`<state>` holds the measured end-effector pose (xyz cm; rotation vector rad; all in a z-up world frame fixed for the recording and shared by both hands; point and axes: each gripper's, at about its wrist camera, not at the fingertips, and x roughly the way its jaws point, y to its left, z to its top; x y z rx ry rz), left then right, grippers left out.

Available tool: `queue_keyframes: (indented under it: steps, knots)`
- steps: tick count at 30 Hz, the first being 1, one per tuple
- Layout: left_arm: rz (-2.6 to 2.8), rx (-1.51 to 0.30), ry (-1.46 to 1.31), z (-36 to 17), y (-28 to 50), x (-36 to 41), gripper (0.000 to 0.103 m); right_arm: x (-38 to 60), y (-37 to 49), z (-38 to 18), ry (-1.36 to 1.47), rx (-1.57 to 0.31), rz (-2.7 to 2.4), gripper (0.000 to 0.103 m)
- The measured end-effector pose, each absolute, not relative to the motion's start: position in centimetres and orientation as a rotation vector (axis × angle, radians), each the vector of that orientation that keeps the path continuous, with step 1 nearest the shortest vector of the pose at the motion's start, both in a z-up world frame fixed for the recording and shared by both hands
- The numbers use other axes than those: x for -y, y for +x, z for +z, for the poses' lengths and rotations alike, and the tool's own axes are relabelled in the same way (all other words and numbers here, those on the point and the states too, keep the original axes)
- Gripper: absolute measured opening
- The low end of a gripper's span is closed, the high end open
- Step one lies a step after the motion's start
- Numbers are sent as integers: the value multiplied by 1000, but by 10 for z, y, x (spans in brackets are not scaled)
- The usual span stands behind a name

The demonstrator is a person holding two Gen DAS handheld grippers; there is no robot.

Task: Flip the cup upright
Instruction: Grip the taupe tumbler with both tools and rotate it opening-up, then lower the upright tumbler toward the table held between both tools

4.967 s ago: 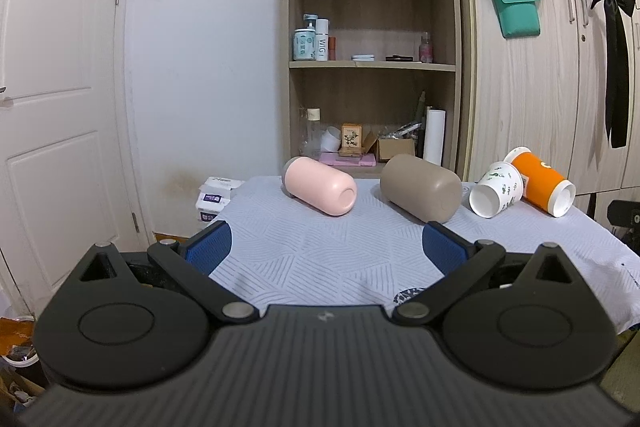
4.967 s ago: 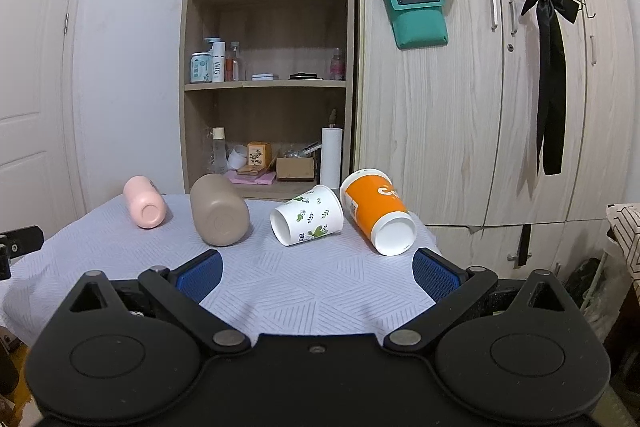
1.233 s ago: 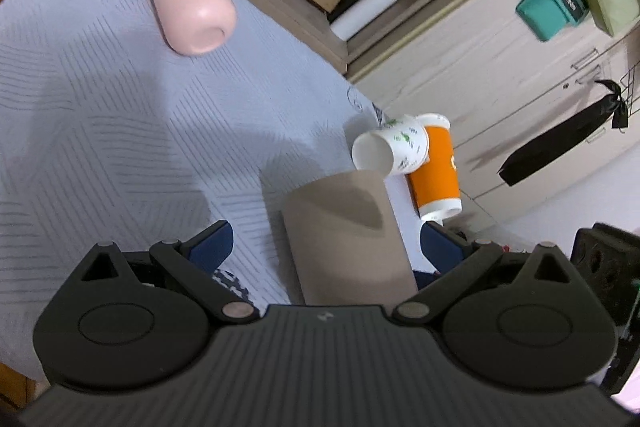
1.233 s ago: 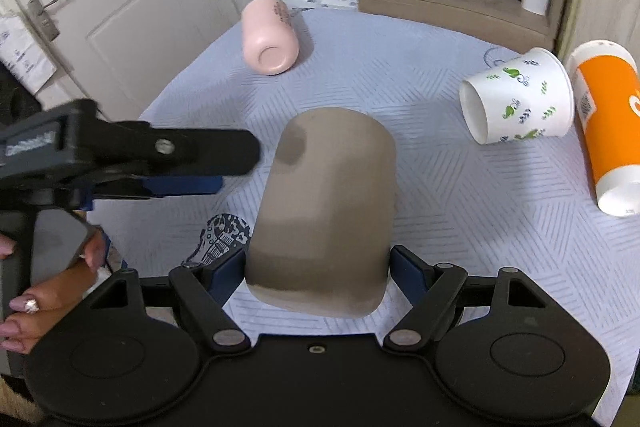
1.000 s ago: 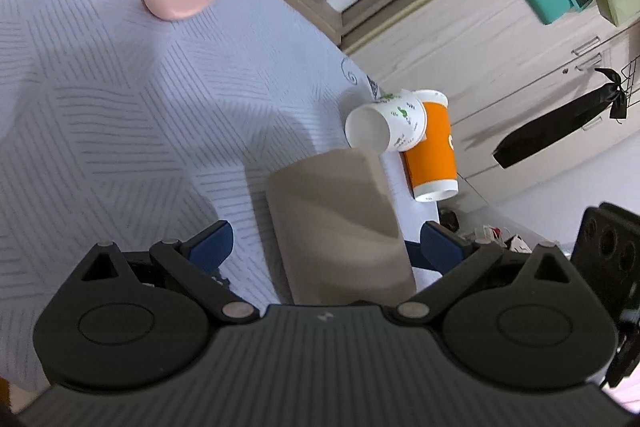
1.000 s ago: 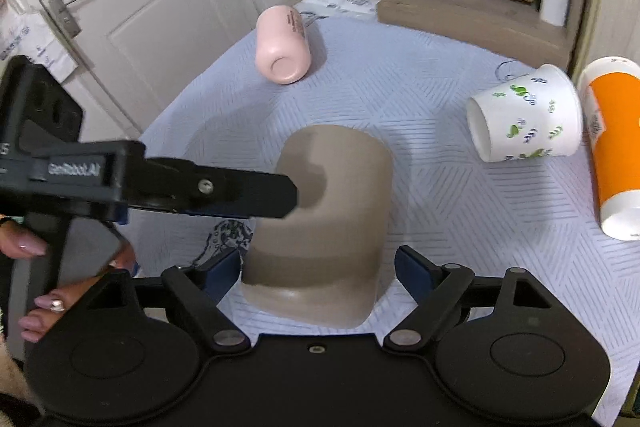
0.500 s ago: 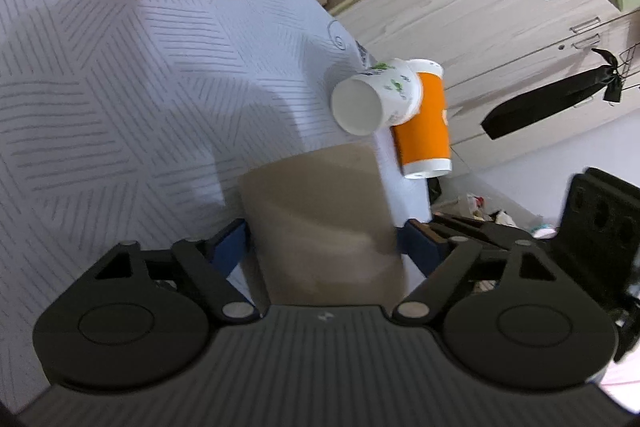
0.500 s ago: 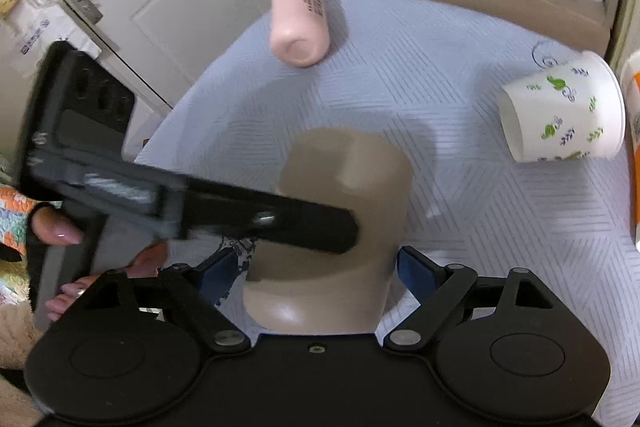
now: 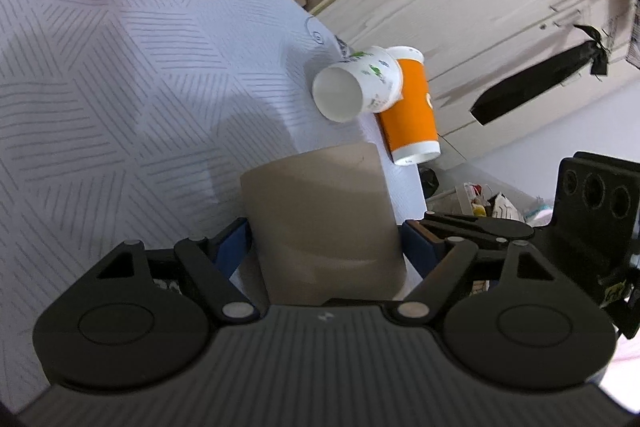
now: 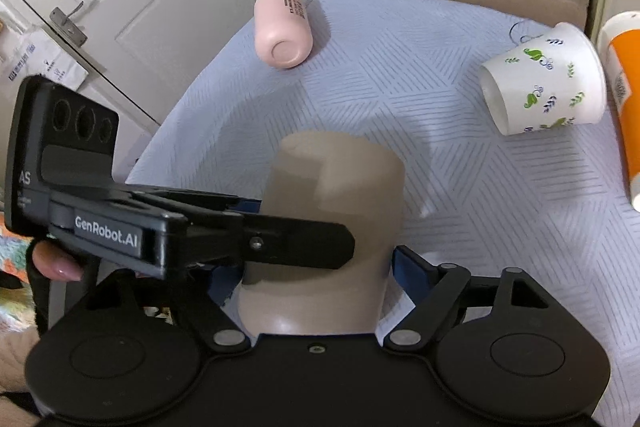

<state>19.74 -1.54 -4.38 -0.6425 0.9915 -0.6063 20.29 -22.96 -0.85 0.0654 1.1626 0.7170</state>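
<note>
On the grey patterned desk [image 10: 460, 227] I see my left tongs [image 9: 324, 239] and right tongs [image 10: 316, 271] both clamped on the taupe cup [image 10: 332, 203]. Behind lie a pink cup [image 10: 282, 27], a leaf-print paper cup [image 10: 548, 87] with nothing inside, and an orange cup [image 9: 412, 119] at the desk's edge.

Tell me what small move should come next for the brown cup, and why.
Probably keep tipping the brown cup toward upright. Both the left hand-held gripper and the right hand-held gripper flank its sides, and it looks still tilted over the cloth.
</note>
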Motion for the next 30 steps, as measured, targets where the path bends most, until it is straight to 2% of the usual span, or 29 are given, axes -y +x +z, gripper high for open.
queue_keyframes:
  steps: [5,11,21,30]
  knots:
    - [-640,-929,-531,-32,179,23,81,227,180,-4,11,-1114,719,85]
    - [-723,-801,-452,-13,157,17,75,225,147,4,-53,-1025,695,84]
    - [-730,-693,-319,9,126,13,75,216,112,14,-91,-885,693,84]
    - [-681,-556,-173,30,106,2,75,200,101,20,-230,-676,735,84]
